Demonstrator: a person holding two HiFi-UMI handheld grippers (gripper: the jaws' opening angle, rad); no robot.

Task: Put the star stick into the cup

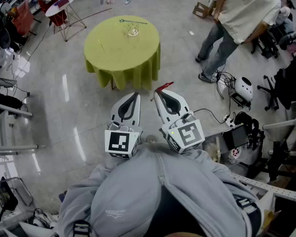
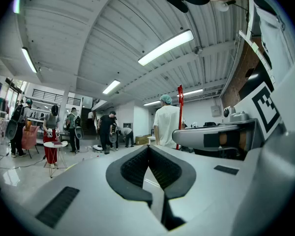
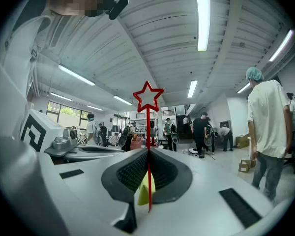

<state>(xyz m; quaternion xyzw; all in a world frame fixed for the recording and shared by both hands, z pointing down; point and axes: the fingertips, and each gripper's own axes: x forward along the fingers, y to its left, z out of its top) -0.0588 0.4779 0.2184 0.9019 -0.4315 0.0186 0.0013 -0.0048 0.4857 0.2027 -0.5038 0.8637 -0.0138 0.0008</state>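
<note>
My right gripper (image 3: 148, 150) is shut on a thin red star stick (image 3: 148, 98), whose outlined star rises above the closed jaws. In the head view only the stick's red tip (image 1: 164, 87) shows past that gripper (image 1: 158, 93). My left gripper (image 2: 148, 147) is shut with nothing in it and sits close to the left of the right one (image 1: 132, 96). The red stick (image 2: 180, 117) also shows in the left gripper view. A clear glass cup (image 1: 133, 31) stands at the far side of the round table (image 1: 113, 53) with a yellow-green cloth, well ahead of both grippers.
Another thin stick (image 1: 132, 20) lies on the table behind the cup. A person (image 1: 239, 19) stands at the upper right. A small round side table (image 1: 59, 6) is at the upper left. Chairs, cables and gear (image 1: 244, 90) crowd the right side.
</note>
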